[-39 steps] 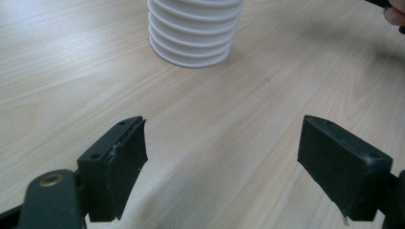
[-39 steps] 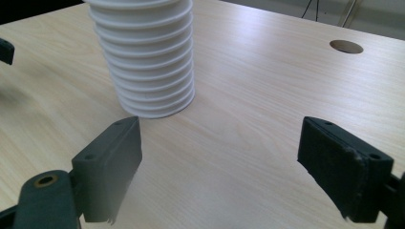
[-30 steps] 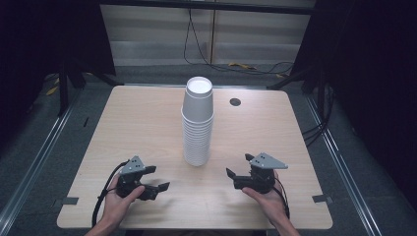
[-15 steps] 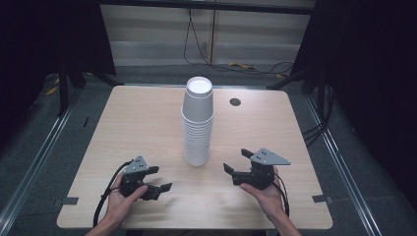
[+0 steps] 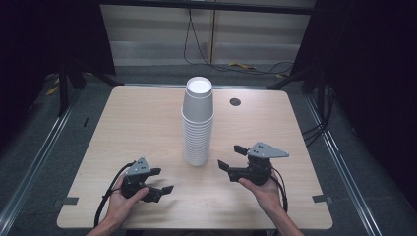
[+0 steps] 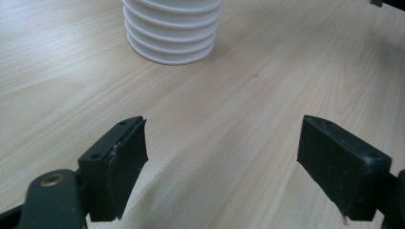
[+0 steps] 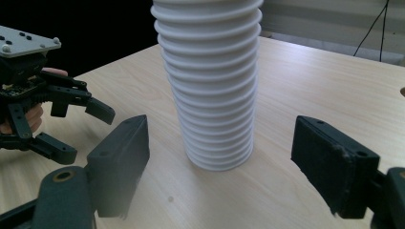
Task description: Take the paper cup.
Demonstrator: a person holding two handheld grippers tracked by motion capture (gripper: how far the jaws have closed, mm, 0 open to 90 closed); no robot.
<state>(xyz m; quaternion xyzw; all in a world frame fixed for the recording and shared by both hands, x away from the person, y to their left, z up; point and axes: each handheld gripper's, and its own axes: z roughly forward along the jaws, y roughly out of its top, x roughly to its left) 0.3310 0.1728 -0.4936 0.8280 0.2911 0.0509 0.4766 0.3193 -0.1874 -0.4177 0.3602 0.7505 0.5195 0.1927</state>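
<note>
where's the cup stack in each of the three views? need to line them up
High view: the stack of white cups stands upside down at the table's middle, between and just beyond both grippers.
Left gripper view: its bottom rims sit at the top edge, left of centre.
Right gripper view: it rises at centre, framed by the open jaws.
Shared landmark: the light wooden table, on which the stack stands.

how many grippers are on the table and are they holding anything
2. The left gripper sits at the near left, the right gripper at the near right of the cup stack. Both are open and hold nothing.
</note>
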